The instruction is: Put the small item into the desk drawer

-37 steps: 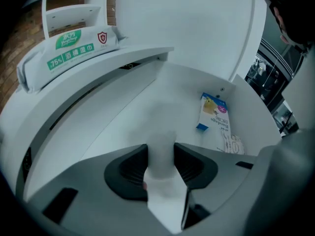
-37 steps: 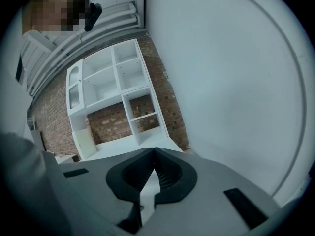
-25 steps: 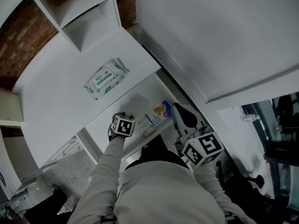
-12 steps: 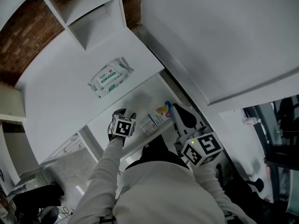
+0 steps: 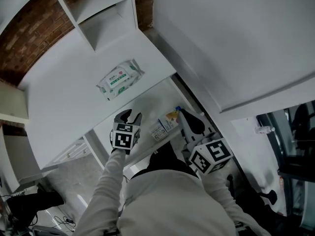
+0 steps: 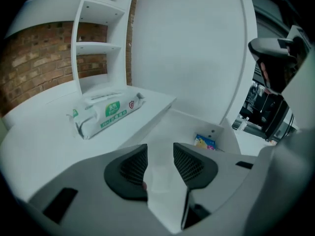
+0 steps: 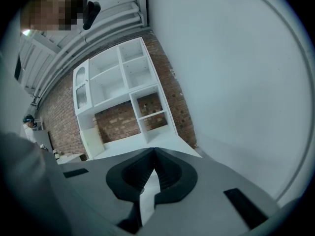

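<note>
White desk drawer [image 5: 147, 106], pulled open below the tabletop [image 5: 74, 100]: the small item, judged to be the coloured packet [image 5: 172, 115], lies inside at the drawer's right end beside a white box [image 5: 156, 131], below and to the right of the left tool [image 5: 129, 116], which hangs over the drawer's middle with jaws parted, just closed partway, nothing between them. The right tool [image 5: 187, 117], clenched on nothing, stands at the drawer's right end, nearer the packet. A wipes pack [image 5: 120, 79] rests on the tabletop beyond the drawer's rear edge, clear of its travel; shutting the drawer probably remains.
</note>
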Available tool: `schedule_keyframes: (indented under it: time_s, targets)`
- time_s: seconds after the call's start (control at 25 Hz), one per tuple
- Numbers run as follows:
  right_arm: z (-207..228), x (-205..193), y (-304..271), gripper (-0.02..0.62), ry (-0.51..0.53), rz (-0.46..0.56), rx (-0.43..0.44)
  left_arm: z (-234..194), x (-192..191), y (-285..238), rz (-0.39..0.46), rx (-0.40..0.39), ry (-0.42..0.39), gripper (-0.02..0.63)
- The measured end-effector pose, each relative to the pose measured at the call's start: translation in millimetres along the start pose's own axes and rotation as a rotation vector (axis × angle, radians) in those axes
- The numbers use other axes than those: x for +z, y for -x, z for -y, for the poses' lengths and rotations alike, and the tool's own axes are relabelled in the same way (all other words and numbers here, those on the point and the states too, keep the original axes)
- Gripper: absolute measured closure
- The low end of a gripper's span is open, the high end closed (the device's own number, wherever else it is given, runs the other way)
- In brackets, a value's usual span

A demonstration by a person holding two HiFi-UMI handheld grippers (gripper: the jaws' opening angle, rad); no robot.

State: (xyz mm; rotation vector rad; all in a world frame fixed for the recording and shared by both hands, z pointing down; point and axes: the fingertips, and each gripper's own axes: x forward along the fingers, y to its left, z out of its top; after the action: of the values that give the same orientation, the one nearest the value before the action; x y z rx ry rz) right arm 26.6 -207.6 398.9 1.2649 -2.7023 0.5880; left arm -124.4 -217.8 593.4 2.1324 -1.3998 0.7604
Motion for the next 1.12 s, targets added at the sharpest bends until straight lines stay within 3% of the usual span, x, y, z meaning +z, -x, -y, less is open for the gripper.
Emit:
schedule_keyframes:
  time_s: [0.52,1.12]
  targets:
    - [-14.4,0.3,6.1,0.568,0.008,0.015,-0.002,0.9,66.7,66.3,0.273,0.026,0.042,0.471]
    - [-27.3,1.1,15.4,0.568,0.028,0.03,0.006,-0.2,80.6,124.9,0.397,0.076,0.04,0.517]
